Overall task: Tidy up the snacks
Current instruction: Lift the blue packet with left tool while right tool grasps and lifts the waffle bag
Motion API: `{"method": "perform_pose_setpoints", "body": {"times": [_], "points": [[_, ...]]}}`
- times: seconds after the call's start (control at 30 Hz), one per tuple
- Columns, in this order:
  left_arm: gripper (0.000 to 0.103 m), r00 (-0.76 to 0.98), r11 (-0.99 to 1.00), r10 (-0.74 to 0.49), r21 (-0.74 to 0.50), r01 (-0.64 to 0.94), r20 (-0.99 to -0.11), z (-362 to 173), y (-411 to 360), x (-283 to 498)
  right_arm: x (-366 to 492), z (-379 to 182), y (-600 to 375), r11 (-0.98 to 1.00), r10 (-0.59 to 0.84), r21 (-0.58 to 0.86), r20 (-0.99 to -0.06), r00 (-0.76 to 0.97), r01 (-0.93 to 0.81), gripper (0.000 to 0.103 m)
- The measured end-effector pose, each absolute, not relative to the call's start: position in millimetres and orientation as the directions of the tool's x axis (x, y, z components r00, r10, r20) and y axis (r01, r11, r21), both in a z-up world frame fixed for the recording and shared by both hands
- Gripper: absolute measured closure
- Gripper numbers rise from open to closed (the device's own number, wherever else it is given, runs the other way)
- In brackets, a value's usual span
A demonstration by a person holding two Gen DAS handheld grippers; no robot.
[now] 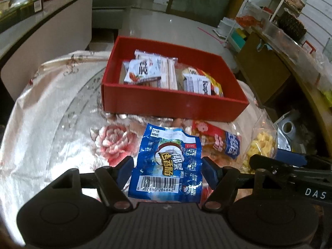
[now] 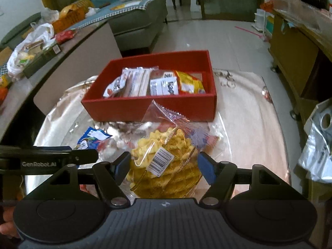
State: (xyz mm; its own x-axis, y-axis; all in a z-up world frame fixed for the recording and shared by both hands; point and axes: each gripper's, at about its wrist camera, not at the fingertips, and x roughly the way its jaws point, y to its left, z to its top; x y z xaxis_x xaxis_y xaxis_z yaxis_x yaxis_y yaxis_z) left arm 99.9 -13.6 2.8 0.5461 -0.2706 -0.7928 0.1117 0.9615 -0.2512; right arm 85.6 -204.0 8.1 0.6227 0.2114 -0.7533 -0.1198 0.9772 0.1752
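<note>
A red box (image 1: 174, 105) holds several snack packets on the flowered tablecloth; it also shows in the right wrist view (image 2: 145, 108). My left gripper (image 1: 167, 171) is shut on a blue sausage packet (image 1: 168, 164), fingers pressing both sides. My right gripper (image 2: 164, 167) is shut on a clear bag of yellow crisps (image 2: 166, 161). That bag shows at the right of the left wrist view (image 1: 261, 145). The blue packet shows in the right wrist view (image 2: 91, 138).
A red-and-blue snack packet (image 1: 217, 143) lies on the cloth in front of the box. A grey sofa (image 2: 141, 20) and a cluttered counter (image 2: 31, 51) stand behind and left. A wooden cabinet (image 2: 294, 47) stands on the right.
</note>
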Motion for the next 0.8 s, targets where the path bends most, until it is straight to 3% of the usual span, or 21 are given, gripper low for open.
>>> {"method": "perform_pose_setpoints", "body": {"times": [0.8], "points": [[0.039,0.638,0.979,-0.204,-0.169,0.115,-0.743,22.7,-27.3,133.4,124.2,36.0,-202.1,0.974,0.222,0.186,-0.689,0.69,-0.127,0.027]]}}
